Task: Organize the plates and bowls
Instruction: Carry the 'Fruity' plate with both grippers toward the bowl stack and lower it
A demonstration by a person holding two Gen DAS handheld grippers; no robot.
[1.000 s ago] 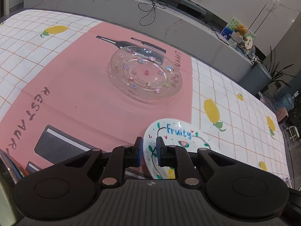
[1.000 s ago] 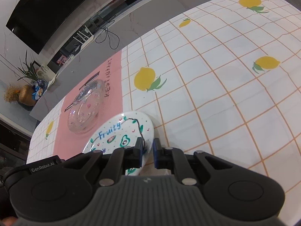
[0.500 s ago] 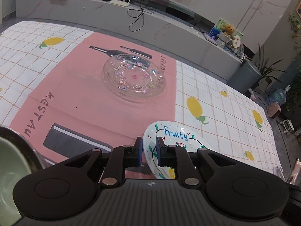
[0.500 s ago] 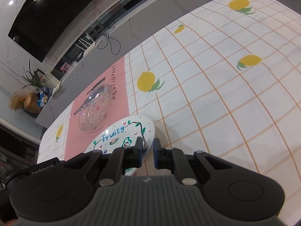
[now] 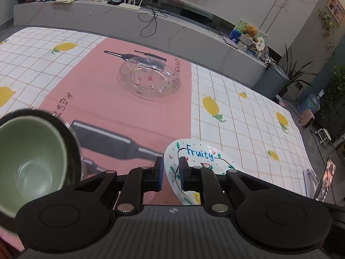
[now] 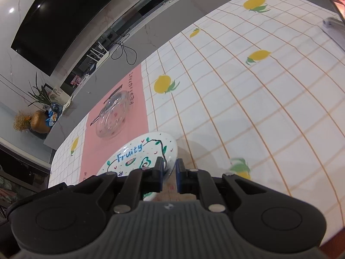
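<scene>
1. Left gripper (image 5: pixel 170 173): angled downward, jaws nearly closed, clamped on the near left rim of a held plate.
2. Right gripper (image 6: pixel 169 176): angled downward, jaws nearly closed, clamped on its opposite rim.

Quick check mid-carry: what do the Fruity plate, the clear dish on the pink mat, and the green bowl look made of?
Fruity plate: probably glazed ceramic, opaque white, glossy, painted design.
Clear dish: looks like pressed glass, see-through with textured rim and coloured dots; could be plastic.
Green bowl: matte pale green inside, likely ceramic or melamine.
</scene>
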